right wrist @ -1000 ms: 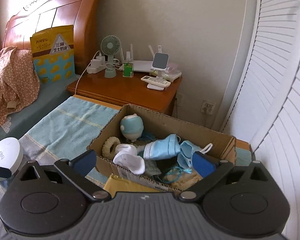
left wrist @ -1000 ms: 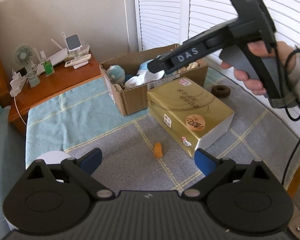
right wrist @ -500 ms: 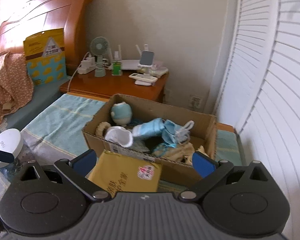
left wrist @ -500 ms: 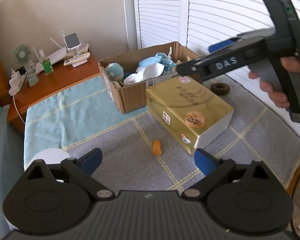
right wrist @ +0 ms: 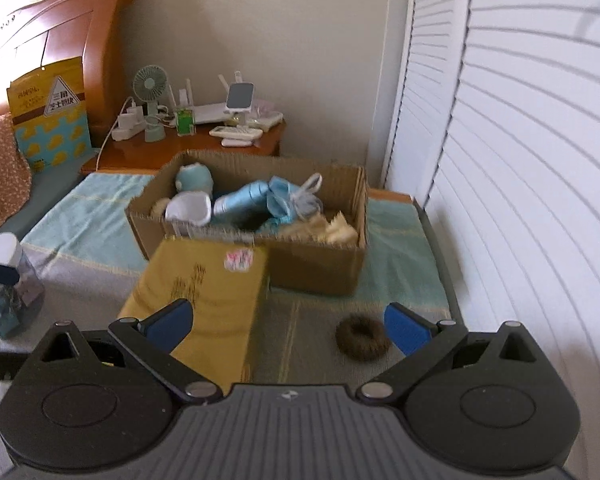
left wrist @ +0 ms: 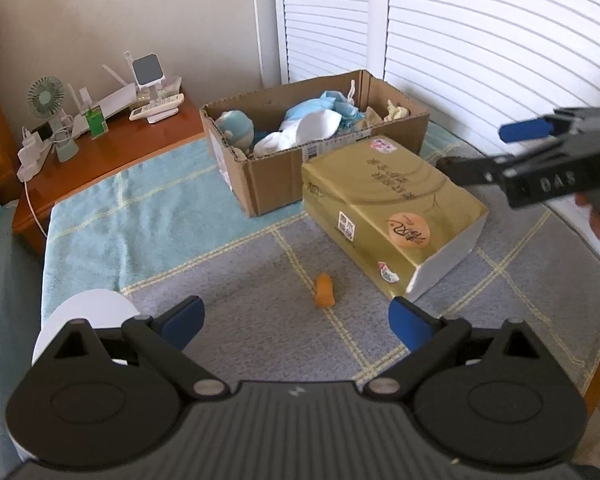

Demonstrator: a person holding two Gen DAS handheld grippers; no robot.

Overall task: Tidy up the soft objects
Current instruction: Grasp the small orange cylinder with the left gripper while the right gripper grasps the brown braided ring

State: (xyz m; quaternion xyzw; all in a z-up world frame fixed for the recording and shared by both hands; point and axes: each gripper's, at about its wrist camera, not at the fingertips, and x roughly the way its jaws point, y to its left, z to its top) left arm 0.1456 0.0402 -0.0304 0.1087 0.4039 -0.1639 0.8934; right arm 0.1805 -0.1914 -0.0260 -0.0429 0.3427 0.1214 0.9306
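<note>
So both tools are hanging in the air wide open with nothing between the blue pads. The left gripper (left wrist: 296,326) is hovering over the grey-and-teal checked blanket (left wrist: 152,216), and the right gripper (right wrist: 288,326) is sitting further right, also spread wide and gripping nothing.

Biggest thing on the blanket is the open brown cardboard box (left wrist: 276,176) at the far side, which is holding a pile of soft stuff: a pale blue round plush toy (left wrist: 234,126), white and light blue socks (left wrist: 300,128) and some cream fabric. Touching its near wall is a gold plastic-wrapped tissue pack (left wrist: 388,212).

The dark brown fuzzy hair scrunchie (right wrist: 362,342) is lying on the blanket just beside the right gripper's right pad, near side of the box. The small orange soft piece (left wrist: 325,290) is lying just beyond the left gripper, roughly between its pads, left of the tissue pack.
</note>
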